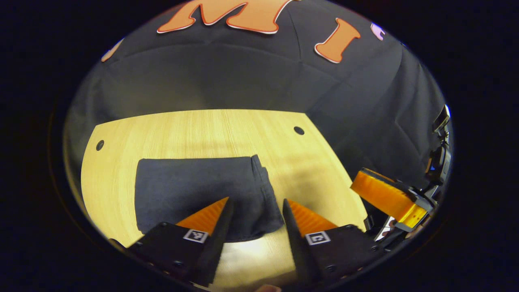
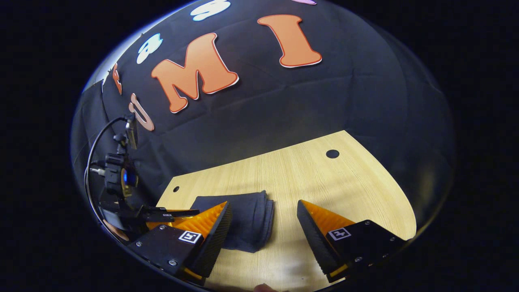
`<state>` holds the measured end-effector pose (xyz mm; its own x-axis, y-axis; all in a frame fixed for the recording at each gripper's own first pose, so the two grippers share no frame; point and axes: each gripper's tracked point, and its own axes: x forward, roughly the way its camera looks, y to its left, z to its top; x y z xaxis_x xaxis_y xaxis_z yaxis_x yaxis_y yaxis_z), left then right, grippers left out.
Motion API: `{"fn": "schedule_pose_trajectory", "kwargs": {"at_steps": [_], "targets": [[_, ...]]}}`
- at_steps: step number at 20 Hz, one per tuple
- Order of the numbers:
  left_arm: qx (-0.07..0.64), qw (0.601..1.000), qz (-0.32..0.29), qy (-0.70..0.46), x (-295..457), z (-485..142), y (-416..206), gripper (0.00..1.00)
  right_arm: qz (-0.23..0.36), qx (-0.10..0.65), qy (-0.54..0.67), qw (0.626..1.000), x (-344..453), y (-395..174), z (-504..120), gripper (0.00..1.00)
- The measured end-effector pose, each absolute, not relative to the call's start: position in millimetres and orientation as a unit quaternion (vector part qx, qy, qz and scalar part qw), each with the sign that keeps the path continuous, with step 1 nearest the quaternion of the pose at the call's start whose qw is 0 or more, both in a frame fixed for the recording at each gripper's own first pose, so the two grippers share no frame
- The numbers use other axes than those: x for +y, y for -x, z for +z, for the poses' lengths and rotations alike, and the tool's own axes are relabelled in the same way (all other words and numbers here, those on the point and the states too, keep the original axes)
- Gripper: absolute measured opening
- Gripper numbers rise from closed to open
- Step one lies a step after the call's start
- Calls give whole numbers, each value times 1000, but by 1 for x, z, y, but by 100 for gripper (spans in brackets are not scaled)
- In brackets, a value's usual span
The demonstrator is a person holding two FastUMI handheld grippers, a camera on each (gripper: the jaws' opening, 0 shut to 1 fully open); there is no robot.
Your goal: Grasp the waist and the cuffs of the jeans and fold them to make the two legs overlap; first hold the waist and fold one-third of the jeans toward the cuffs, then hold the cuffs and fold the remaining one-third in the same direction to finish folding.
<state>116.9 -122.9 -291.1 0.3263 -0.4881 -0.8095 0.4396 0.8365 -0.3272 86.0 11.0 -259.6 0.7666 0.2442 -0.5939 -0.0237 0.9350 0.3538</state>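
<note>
1. Left gripper view: the jeans [image 1: 202,190] lie on the bench [image 1: 194,129] as a compact dark rectangle, its layered edges stacked along the side towards the right; the bundle sits straight ahead of the left claw [image 1: 255,205], just past and partly between its fingers, with its long axis running across the view; this claw stands open and holds nothing; the right claw [image 1: 385,196] hangs off to the right, beyond the bench's edge, well apart from the cloth, and I cannot tell its state from here.

2. Right gripper view: the jeans [image 2: 239,221] lie ahead and to the left of the right claw [image 2: 263,209], whose fingers gape wide and empty over bare bench [image 2: 324,182]; the left claw [image 2: 170,213] shows low at the left, near the bundle.

3. Judgement: the folding looks finished or nearly so; the left claw is the nearer one for any last touch.
</note>
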Motion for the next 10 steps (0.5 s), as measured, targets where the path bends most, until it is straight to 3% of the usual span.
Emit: {"fn": "schedule_pose_trajectory", "kwargs": {"at_steps": [1,3,6,10], "targets": [[496,822,-279,22,-114,-285,-122,78,70,329,-161,928,13,-87,-255,98],[463,846,-263,23,-92,-263,-135,78,70,311,-143,937,19,-86,-242,98],[390,890,-236,5,-52,-225,-152,93,65,257,-113,958,31,-90,-211,98],[333,925,-184,-19,2,-198,-157,95,67,199,-100,973,59,-93,-179,98]]}}
